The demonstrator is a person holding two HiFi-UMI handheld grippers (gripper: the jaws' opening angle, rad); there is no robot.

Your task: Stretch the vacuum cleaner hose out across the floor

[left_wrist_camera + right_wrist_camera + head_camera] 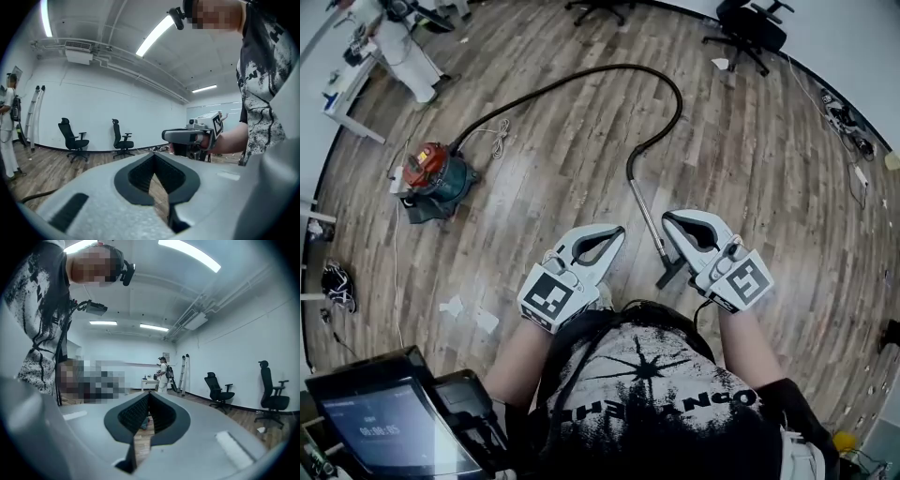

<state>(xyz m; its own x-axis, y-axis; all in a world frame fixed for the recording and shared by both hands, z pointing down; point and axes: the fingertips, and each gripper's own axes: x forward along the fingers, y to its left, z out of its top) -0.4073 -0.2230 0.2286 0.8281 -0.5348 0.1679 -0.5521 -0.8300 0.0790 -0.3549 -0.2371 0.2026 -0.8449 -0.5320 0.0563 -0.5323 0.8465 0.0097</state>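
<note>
The red and teal vacuum cleaner (436, 176) stands on the wood floor at the left. Its black hose (581, 75) arcs away from it, curls round at the right and joins a metal wand (647, 217), which ends in a floor head (671, 274) close below me. My left gripper (620, 229) hangs left of the wand and my right gripper (667, 217) just right of it. Both are shut, empty and above the floor. In the left gripper view the shut jaw tips (153, 153) face the right gripper (165, 136). A stretch of hose (37, 194) lies low at the left.
Office chairs (750, 33) stand by the far wall. A person (394, 42) is beside a desk at the upper left. A white cord (497, 141), paper scraps (473, 314), wall cables (848, 127) and a cart with a screen (394, 422) are around.
</note>
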